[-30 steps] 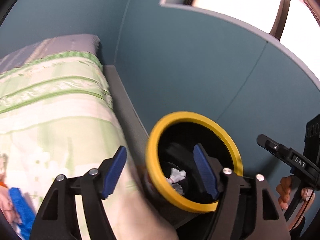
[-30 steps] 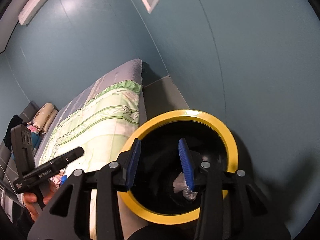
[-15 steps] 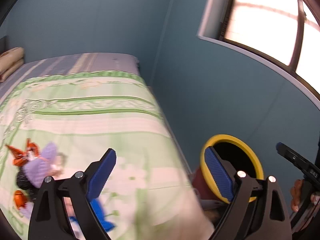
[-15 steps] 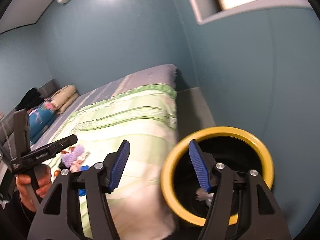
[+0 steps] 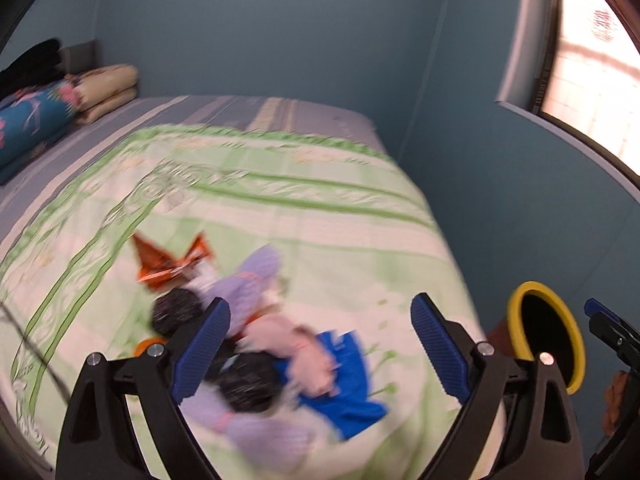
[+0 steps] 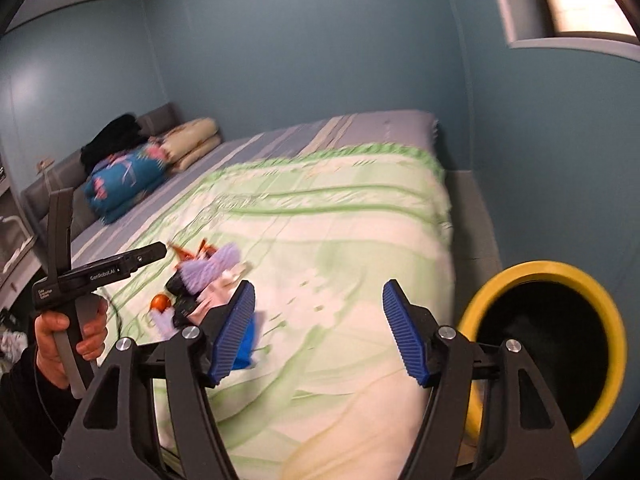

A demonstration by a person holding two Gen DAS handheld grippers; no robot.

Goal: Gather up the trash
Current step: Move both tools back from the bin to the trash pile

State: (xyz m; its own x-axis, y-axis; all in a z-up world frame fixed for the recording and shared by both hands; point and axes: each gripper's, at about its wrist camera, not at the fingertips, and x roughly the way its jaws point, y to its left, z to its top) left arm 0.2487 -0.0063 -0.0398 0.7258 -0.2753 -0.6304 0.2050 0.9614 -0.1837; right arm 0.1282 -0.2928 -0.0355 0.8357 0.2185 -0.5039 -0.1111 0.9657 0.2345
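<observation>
While both spread wide, left gripper [image 5: 320,344] overhangs trash pile [image 5: 256,344].

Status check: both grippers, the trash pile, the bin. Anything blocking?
Left gripper open, empty; right gripper open, empty. Trash pile on the green bedspread, untouched. Yellow-rimmed bin beside the bed, mouth open. Nothing in the way.

Trash pile [image 5: 256,336] on bedspread motion-blurred; items indistinct. Yellow-rimmed bin [image 6: 552,344] interior dark, right rim cut off.
</observation>
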